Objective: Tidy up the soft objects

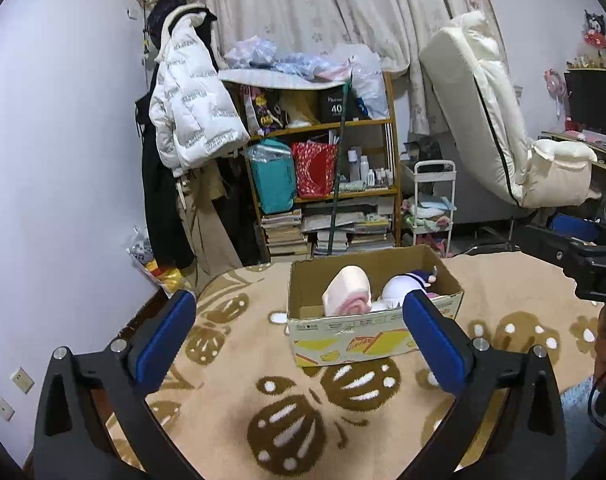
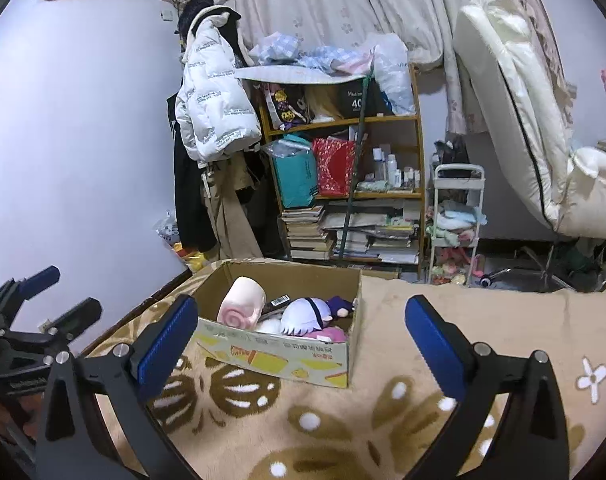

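An open cardboard box stands on a beige blanket with brown patterns. Inside it lie a pink rolled plush, a white-haired plush doll with a purple part, and a pink soft piece. My left gripper is open in front of the box, above the blanket, with nothing between its blue pads. My right gripper is open too, empty, on the near right side of the box. The left gripper also shows at the left edge of the right wrist view.
Behind the blanket's far edge stand a cluttered wooden shelf with bags and stacked books, a white jacket on a hanger, a small white cart and a cream reclining chair. A wall runs along the left.
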A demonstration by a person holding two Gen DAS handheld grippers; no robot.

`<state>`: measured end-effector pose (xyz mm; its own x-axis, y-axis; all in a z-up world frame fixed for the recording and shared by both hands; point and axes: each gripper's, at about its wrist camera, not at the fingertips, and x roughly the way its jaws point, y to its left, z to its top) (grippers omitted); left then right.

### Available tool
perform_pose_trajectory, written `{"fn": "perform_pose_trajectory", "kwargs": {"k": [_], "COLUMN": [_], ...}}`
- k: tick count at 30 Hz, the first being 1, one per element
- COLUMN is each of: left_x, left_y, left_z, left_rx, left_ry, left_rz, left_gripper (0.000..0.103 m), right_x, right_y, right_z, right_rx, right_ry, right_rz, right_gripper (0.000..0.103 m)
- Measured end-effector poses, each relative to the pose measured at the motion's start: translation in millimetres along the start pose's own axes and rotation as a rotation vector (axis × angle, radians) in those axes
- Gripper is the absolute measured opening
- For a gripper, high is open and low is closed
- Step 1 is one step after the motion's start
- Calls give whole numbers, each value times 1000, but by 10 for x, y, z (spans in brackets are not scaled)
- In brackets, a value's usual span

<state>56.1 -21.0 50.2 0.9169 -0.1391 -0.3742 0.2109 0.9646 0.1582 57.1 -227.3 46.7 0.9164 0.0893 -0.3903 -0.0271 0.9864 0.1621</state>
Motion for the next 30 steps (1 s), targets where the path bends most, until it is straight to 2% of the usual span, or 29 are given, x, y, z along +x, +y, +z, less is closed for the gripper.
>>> {"fn": "perform_pose_trajectory", "kwargs": {"k": [7, 12, 17, 21, 30], "left_x": [-340, -456, -441, -405, -338], "left_y": [32, 133, 253, 287, 204], "left_z": [-67, -160, -256, -335, -432], "left_rx": [19, -4, -38, -57, -40], "left_ry": [-32, -56, -63, -76, -68], "left_rz": [48, 106, 114, 90, 70], "left_gripper": [102, 102, 102, 102, 102], "right_x": [-368, -557, -623, -682, -538], "right_y": [59, 104, 103, 89, 79], "right_z": [-66, -156, -242, -386, -525], "right_rx": [-48, -58, -55, -34, -40], "right_ry": [-68, -125, -144, -209, -154], "right_rz": [-22, -25, -22, -18, -24], "right_gripper": [103, 103, 103, 103, 103]}}
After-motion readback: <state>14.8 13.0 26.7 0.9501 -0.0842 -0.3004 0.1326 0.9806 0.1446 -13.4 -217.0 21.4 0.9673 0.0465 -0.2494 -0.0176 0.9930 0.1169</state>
